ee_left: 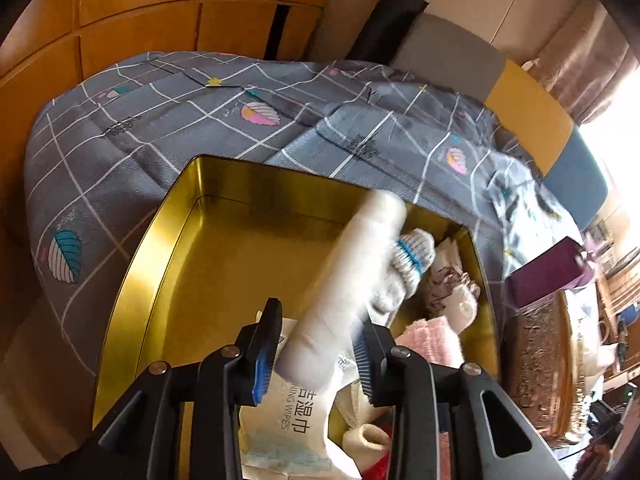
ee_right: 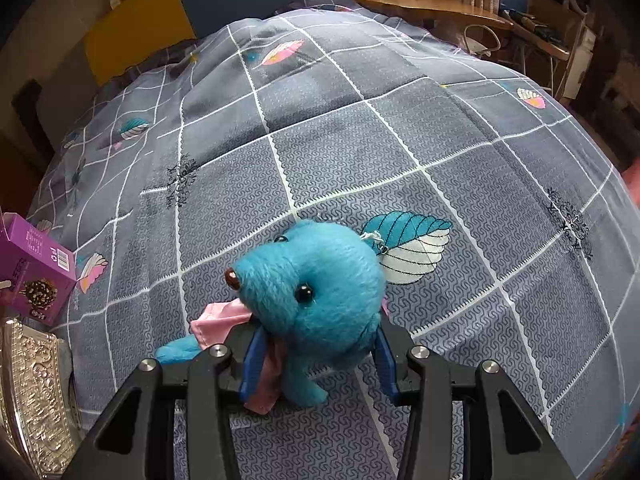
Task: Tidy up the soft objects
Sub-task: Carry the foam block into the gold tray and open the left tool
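Here, left wrist view, left to right: grey checked bedspread (ee_left: pixel 132 152) along the far and left rim of the gold tin (ee_left: pixel 160 264); bare gold floor across the tin's left and far half, open room for moving. Packed into the near right part: wipes pack (ee_left: pixel 280 412), grey-and-blue knit glove (ee_left: pixel 408 260), brown-and-cream soft item (ee_left: pixel 448 288), pink towel (ee_left: pixel 432 340). Left gripper (ee_left: pixel 316 348) over the tin's near edge, jaws parted, blue pads either side of the near end of a white roll (ee_left: pixel 352 280); roll blurred, contact with the pads impossible to tell. Long axis of the roll from between the fingers up and to the right, far end over the tin's far right rim. Beyond the right rim, purple box (ee_left: pixel 548 276) and embossed dark lid (ee_left: pixel 540 368). Right wrist view, left to right: purple box and embossed metal piece (ee_right: pixel 36 392) at the left edge, then wide clear bedspread ahead and to the right. Right gripper (ee_right: pixel 316 360) clamped on the body of a blue plush toy (ee_right: pixel 316 292), pink scarf (ee_right: pixel 224 320) pinched beside the left finger. Toy upright, head above the fingertips, snout pointing left.
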{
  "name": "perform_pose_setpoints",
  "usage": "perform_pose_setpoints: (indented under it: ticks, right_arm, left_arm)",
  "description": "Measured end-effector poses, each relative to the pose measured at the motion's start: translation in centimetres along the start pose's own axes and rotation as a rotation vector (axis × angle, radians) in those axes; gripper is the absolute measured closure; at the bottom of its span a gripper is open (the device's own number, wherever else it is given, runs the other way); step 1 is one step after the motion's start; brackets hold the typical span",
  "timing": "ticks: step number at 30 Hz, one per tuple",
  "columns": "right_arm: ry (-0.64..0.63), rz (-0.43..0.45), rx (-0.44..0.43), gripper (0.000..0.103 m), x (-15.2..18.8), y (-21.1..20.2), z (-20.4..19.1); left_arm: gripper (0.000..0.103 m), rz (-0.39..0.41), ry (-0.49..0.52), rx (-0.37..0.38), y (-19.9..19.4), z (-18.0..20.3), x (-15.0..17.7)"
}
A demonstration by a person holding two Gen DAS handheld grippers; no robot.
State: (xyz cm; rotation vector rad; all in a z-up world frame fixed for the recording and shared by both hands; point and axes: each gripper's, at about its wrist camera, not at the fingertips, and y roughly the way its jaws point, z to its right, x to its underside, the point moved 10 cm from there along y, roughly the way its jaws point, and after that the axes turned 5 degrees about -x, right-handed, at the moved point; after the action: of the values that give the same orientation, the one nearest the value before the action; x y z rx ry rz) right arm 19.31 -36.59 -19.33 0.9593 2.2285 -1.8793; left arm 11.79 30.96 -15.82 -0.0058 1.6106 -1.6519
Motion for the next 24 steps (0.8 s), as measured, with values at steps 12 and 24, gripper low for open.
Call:
perform_pose_setpoints:
  ticks: [12,24]
  right_arm:
    - [0.007,0.001,-0.004,0.056,-0.1,0.1,0.1]
    - [0.003,0.011,-0.007,0.056,-0.3,0.1,-0.1]
  left_arm:
    - [0.062,0.091,0.130,-0.099,-1.9,1.2,1.2]
    - [0.062,0.165,0.267,-0.049,-5.8,5.6,2.9]
